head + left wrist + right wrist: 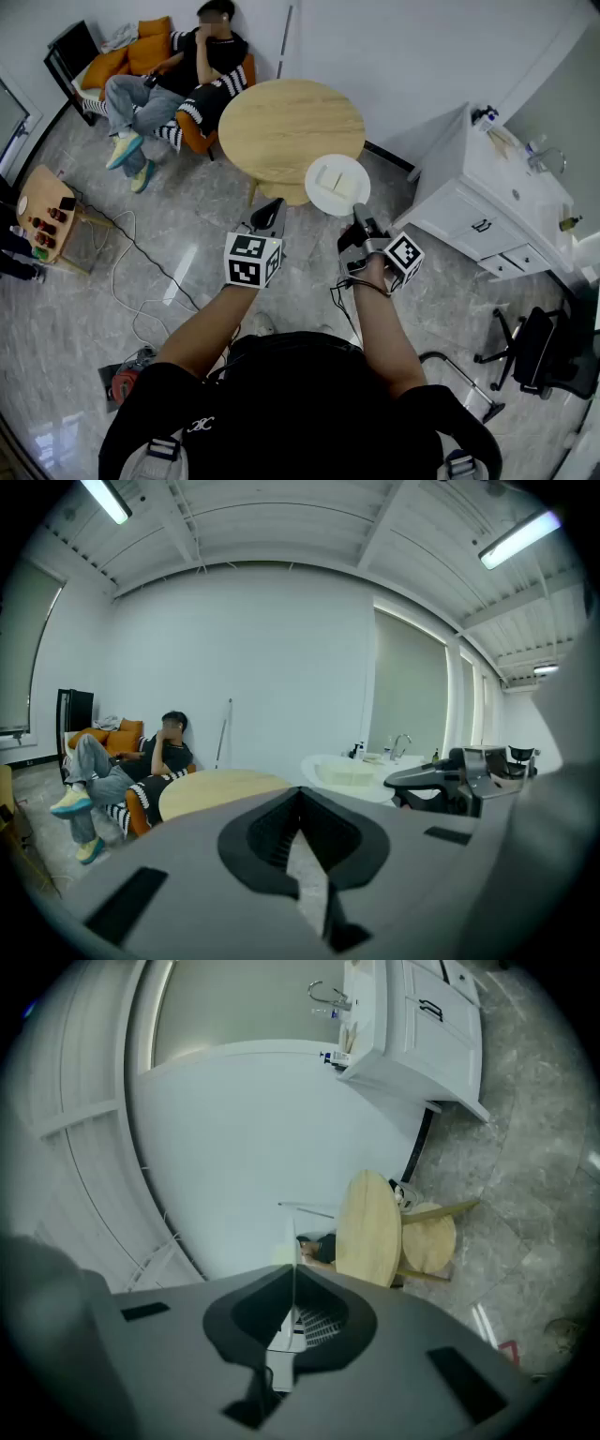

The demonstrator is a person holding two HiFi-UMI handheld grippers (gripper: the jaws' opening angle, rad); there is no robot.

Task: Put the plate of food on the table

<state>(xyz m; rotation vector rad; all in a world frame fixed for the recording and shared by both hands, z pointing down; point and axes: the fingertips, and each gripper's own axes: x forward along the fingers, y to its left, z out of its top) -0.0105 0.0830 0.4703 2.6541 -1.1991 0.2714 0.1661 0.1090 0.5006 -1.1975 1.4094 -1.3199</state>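
Looking down, head view: round table ahead. Plate is held in the air at the table's near right edge, not set down, with pale food lying on it. Right gripper pinches the plate's near rim. Left gripper is just left of the plate, short of the table's near edge, touching neither. Seated person is on the table's far left side; white cabinet stands off to its right.

Left gripper view: jaws together at the tips, nothing between them. Table shows beyond them, a little left. Plate is to the table's right, with the right gripper's dark jaws on its rim.

Right gripper view, rolled on its side: jaws clamped on the plate's rim. Plate is seen edge-on as a thin line running toward the table.
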